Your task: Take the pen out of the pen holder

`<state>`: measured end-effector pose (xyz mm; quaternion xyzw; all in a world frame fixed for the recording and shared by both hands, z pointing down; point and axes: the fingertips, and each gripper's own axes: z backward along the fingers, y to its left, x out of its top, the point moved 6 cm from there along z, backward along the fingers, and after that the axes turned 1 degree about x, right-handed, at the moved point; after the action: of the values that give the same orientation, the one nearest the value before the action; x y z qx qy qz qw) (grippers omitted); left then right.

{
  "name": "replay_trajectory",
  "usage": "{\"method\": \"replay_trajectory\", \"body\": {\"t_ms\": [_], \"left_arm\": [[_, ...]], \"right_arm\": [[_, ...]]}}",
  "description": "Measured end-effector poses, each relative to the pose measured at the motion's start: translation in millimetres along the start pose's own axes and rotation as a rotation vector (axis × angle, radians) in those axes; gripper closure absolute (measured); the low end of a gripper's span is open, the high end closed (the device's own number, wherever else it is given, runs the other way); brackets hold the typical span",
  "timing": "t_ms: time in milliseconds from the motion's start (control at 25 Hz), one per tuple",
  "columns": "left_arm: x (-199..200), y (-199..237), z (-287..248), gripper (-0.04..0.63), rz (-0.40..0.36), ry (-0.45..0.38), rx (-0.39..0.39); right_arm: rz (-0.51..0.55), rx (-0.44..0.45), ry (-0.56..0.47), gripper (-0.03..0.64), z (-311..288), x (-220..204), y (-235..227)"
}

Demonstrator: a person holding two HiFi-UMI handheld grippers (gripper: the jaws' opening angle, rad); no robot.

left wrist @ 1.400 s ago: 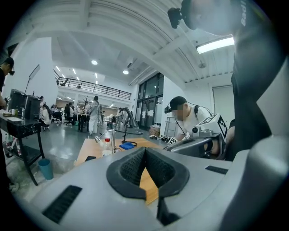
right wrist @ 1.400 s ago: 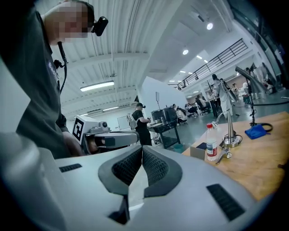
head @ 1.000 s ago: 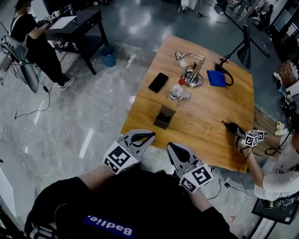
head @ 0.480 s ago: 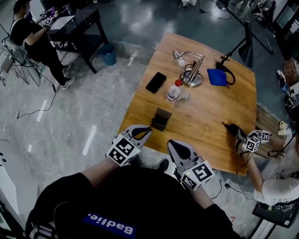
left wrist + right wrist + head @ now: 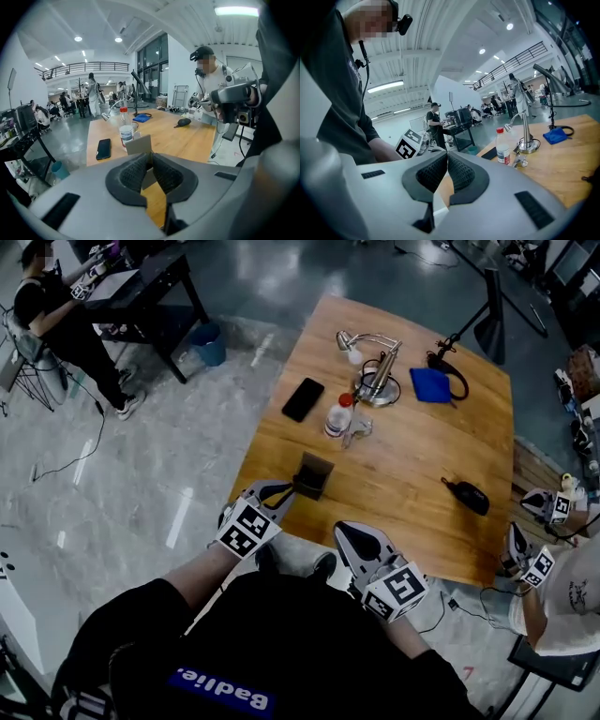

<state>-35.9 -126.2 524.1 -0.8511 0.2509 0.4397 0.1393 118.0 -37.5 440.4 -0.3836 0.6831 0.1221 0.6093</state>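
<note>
The pen holder (image 5: 316,474) is a small dark open-topped box near the front edge of the wooden table (image 5: 412,474). I cannot make out a pen in it. My left gripper (image 5: 287,488) reaches over the table edge, and its tips are just left of the holder. In the left gripper view the holder (image 5: 139,144) shows as a grey box right beyond the left gripper (image 5: 151,155). Its jaws are opening by a narrow slit, with nothing between them. My right gripper (image 5: 343,532) hangs off the table's near edge; in the right gripper view the gripper (image 5: 447,155) has its tips together and holds nothing.
On the table are a black phone (image 5: 303,398), a water bottle (image 5: 336,415), a desk lamp (image 5: 375,381), a blue cloth (image 5: 431,390) and a small black object (image 5: 466,495). Another person (image 5: 553,587) with grippers sits at the right edge.
My left gripper has moved forward and down to the pen holder, and its jaws have parted slightly. The person at the right has drawn both grippers back off the table.
</note>
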Motion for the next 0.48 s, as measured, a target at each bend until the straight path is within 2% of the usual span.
{"method": "replay_trajectory", "body": {"t_ms": [240,480], "left_arm": [[-12,10,-22,0.518,-0.006,0.075,0.011],[-17,20,-40,0.499,-0.026,0.116,0.011]], "right_arm": [[-0.018,-0.018,0.012,0.609,3,-6,-8],[-0.026,-0.013,0.025,0.609,-1,-10,-14]]}}
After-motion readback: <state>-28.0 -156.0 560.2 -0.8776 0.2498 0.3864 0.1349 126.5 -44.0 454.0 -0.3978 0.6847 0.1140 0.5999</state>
